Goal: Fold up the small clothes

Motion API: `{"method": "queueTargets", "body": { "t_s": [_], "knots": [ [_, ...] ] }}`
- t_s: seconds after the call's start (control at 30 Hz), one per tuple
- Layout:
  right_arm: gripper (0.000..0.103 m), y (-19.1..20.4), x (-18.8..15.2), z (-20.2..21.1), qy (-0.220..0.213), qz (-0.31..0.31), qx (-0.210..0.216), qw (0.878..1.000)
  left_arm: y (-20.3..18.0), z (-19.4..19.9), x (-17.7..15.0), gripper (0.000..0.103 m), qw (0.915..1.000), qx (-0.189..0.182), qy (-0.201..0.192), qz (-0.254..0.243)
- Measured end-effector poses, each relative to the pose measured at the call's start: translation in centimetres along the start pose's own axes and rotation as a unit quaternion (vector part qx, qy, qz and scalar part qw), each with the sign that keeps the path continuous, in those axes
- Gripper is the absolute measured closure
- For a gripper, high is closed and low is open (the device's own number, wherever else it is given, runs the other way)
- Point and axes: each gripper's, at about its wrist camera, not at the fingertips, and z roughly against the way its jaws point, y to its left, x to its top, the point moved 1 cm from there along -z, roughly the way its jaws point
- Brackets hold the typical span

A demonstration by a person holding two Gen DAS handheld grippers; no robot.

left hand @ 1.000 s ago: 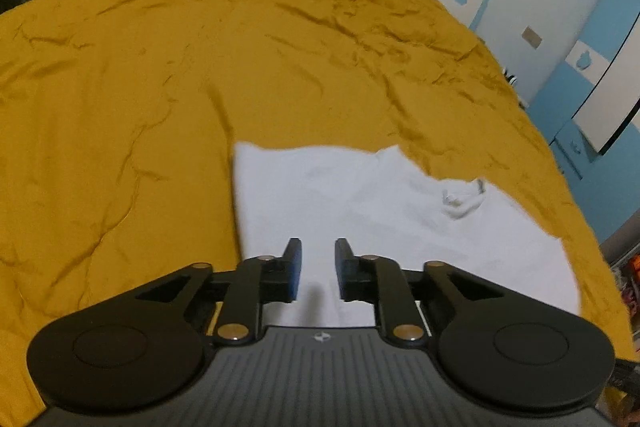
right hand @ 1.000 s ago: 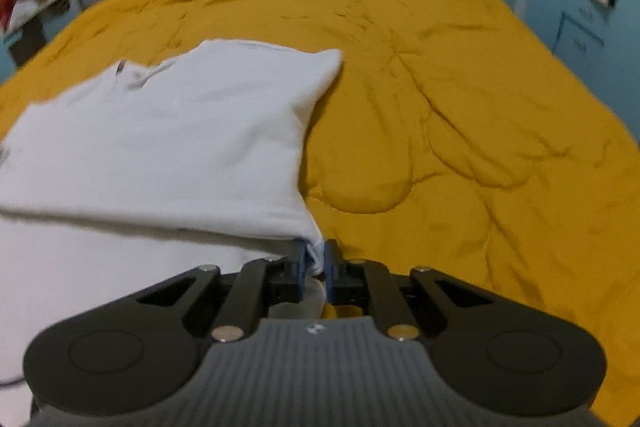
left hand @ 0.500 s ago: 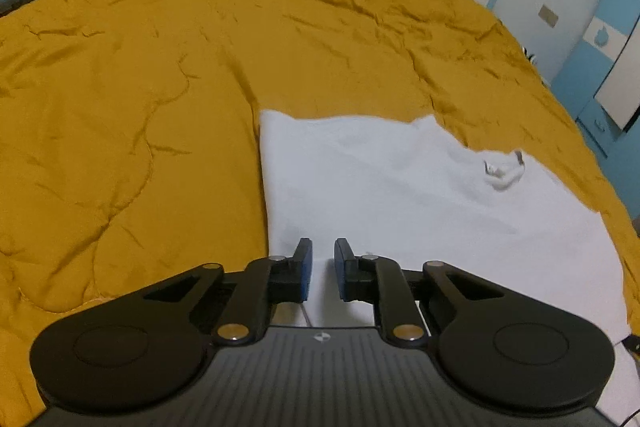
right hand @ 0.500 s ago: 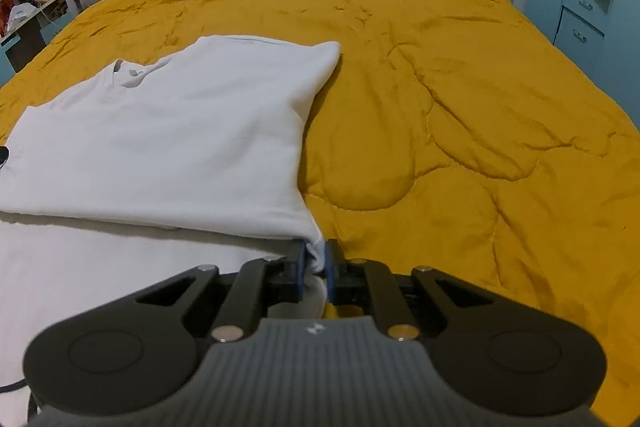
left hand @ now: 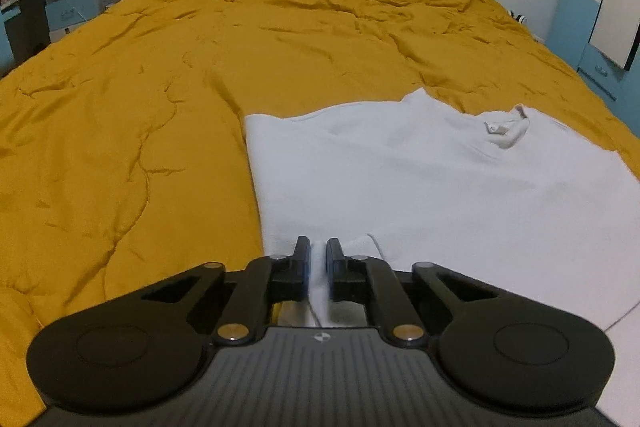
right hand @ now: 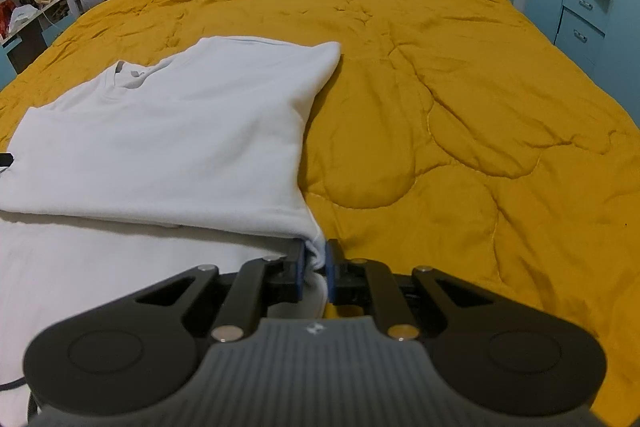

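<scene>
Down at the bottom centre of each wrist view, both tools tilt toward the bed. The left gripper (left hand: pixel 318 259), its jaws just closing, pinches the white shirt (left hand: pixel 440 195)'s near edge; the right gripper (right hand: pixel 314 261) clamps its near corner. Beyond, the shirt lies on the yellow quilt (left hand: pixel 140 107), lengthwise away, collar (left hand: pixel 508 131) at the far end.

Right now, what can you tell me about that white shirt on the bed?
The white shirt looks like soft knit cotton, plain, with a ribbed neckline. It lies on a wrinkled mustard quilt, its upper part folded over a lower layer. The left tongs have just closed, pinching a ridge of its fabric; the right tongs are shut on its near corner.
</scene>
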Motion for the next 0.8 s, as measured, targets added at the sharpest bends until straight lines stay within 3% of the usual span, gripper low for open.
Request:
{"method": "queueTargets", "body": {
  "t_s": [0.27,0.43,0.57,0.7,0.8],
  "knots": [
    [0.099,0.1,-0.1,0.0,-0.006,0.002,-0.003,1.0,-0.8,4.6,4.8,0.096,0.996,-0.02,-0.087,-0.003],
    [0.1,0.6,-0.4,0.1,-0.01,0.008,-0.011,1.0,-0.4,0.5,5.0,0.096,0.9998,0.007,-0.001,-0.021],
    [0.101,0.3,-0.5,0.2,-0.007,0.006,-0.009,1.0,0.0,-2.2,3.2,0.096,0.999,0.022,0.035,-0.018],
    [0.1,0.0,-0.4,1.2,0.001,0.008,-0.009,1.0,0.7,-1.9,2.7,0.083,0.9992,0.027,0.024,0.015],
    [0.096,0.1,0.1,3.1,-0.013,0.008,-0.003,1.0,1.7,0.2,2.7,0.069,0.9986,0.009,0.005,0.053]
  ]
}}
